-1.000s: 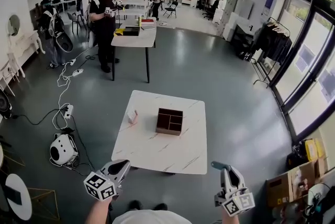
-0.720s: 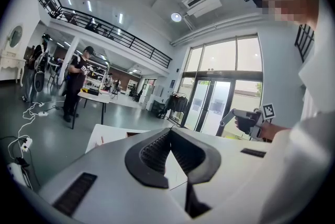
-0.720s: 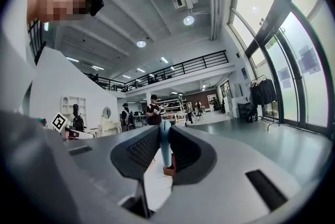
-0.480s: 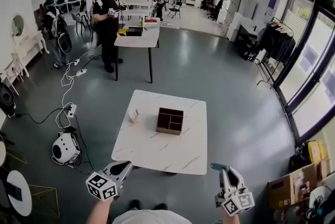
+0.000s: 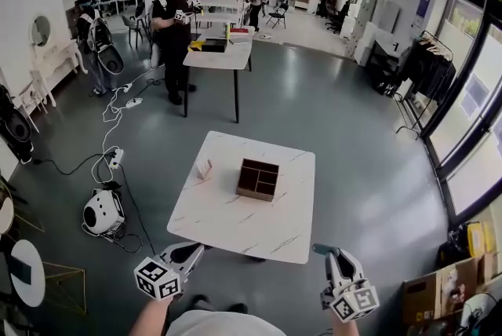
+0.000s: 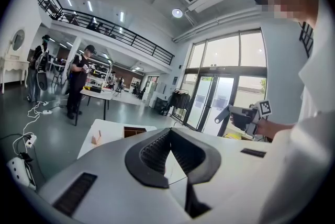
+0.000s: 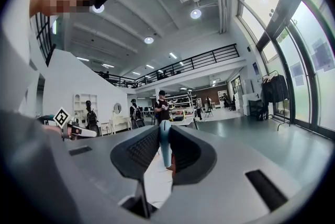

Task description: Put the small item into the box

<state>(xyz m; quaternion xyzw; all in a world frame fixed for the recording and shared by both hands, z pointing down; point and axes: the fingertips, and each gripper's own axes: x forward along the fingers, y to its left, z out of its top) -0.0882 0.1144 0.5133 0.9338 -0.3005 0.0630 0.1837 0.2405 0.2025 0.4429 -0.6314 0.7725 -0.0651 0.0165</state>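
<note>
A small pale pink block [image 5: 204,168] stands on the white marble-look tabletop [image 5: 235,226], at nine o'clock of the dark brown compartmented wooden box [image 5: 257,179], outside it. The person has edged closer in the last second, yet both tools hang well short: the left hand-held gripper [image 5: 190,250], at seven o'clock, closed and empty; the right hand-held gripper [image 5: 320,250], at five o'clock, seemingly clamped on a thin pale blue strip [image 7: 164,142]. Likely approach only; pickup remains undone.
</note>
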